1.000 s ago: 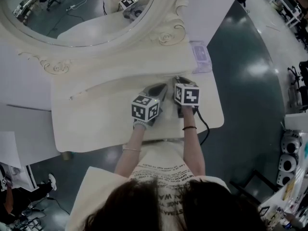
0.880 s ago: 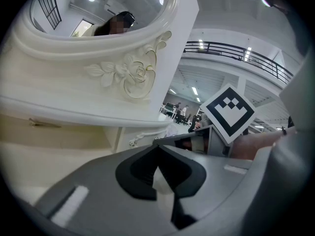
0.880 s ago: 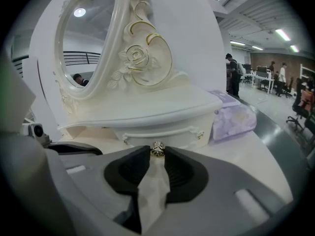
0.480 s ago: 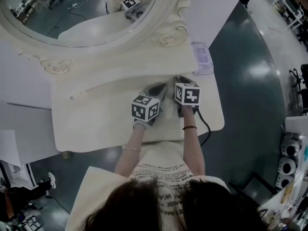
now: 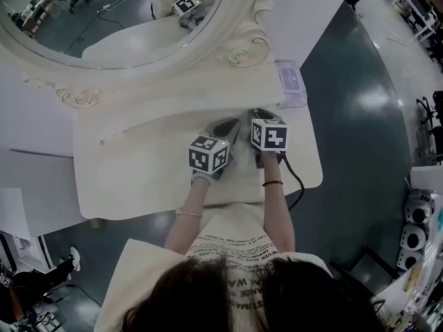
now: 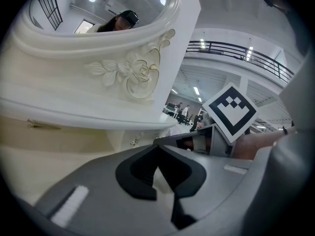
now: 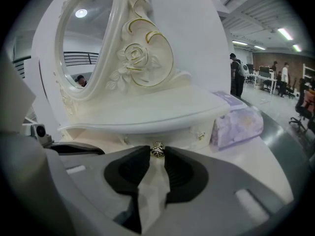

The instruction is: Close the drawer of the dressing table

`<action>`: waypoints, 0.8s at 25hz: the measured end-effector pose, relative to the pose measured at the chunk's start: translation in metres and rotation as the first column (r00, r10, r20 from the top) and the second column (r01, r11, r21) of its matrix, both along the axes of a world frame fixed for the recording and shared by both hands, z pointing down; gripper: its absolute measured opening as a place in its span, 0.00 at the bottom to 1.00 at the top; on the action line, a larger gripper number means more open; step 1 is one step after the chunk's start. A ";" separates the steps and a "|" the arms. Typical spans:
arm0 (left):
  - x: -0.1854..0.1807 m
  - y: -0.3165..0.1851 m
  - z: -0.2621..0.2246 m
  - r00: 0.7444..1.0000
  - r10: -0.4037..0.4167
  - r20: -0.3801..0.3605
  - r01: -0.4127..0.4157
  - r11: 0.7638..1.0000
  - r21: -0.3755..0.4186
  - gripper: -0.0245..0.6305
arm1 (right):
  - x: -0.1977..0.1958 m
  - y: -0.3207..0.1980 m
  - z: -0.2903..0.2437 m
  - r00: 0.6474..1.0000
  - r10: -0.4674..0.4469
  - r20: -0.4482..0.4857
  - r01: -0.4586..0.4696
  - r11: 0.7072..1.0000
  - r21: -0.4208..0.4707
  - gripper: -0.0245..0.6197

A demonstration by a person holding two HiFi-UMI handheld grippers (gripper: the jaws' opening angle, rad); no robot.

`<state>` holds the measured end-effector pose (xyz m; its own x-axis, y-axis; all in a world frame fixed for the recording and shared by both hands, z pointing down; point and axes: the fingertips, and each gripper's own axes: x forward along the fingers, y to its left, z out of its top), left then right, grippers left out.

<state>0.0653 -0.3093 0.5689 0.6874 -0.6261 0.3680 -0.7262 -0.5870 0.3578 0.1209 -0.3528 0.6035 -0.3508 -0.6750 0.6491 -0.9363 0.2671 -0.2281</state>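
Observation:
The cream dressing table (image 5: 138,178) has a low shelf (image 7: 147,114) under its oval mirror (image 5: 111,19), with small drawers beneath the shelf. My right gripper (image 7: 157,154) is shut on a gold drawer knob (image 7: 157,150), which sits pinched between the jaw tips. The jaws hide most of that drawer front. A second knob (image 7: 201,135) shows to the right. In the head view the right gripper (image 5: 255,114) points at the shelf's underside. My left gripper (image 5: 228,124) lies beside it on the tabletop. Its tips (image 6: 157,149) meet with nothing between them.
A purple tissue pack (image 5: 289,81) stands at the right end of the shelf, close to the right gripper. The ornate mirror frame (image 5: 239,47) rises behind the shelf. Dark floor surrounds the table, and the person stands at its front edge.

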 end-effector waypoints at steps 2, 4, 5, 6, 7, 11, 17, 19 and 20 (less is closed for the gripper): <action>0.000 0.000 0.000 1.000 0.000 0.000 0.000 1.000 -0.001 0.04 | 0.000 0.000 0.000 1.000 0.000 0.000 0.000 1.000 -0.001 0.20; 0.000 0.000 0.000 1.000 -0.001 0.000 0.001 1.000 0.000 0.04 | 0.000 0.000 0.000 1.000 0.001 0.000 -0.001 1.000 -0.001 0.20; 0.000 0.000 0.000 1.000 -0.001 0.001 0.001 1.000 0.000 0.04 | 0.000 0.000 0.001 1.000 0.002 0.000 -0.002 1.000 -0.001 0.20; -0.001 0.000 0.000 1.000 -0.001 0.001 0.001 1.000 0.000 0.04 | 0.000 0.000 0.001 1.000 0.003 0.000 -0.003 1.000 -0.001 0.20; -0.001 0.000 0.000 1.000 -0.002 0.001 0.002 1.000 0.001 0.04 | 0.000 0.000 0.001 1.000 0.004 0.001 -0.004 1.000 -0.001 0.20; -0.001 0.002 -0.002 1.000 -0.001 0.001 0.001 1.000 0.001 0.04 | 0.000 0.001 0.000 1.000 0.007 0.016 -0.007 1.000 0.008 0.20; 0.000 0.007 -0.004 1.000 0.007 -0.007 -0.007 1.000 0.003 0.04 | -0.003 0.009 0.000 0.999 -0.020 0.042 0.019 0.999 0.034 0.23; 0.001 0.009 -0.005 1.000 0.009 -0.012 -0.009 1.000 0.003 0.04 | -0.004 0.012 -0.002 0.998 -0.028 0.050 0.026 0.999 0.043 0.23; 0.001 0.010 -0.006 1.000 0.011 -0.015 -0.011 1.000 0.004 0.04 | -0.004 0.014 -0.003 0.998 -0.032 0.054 0.029 0.998 0.047 0.23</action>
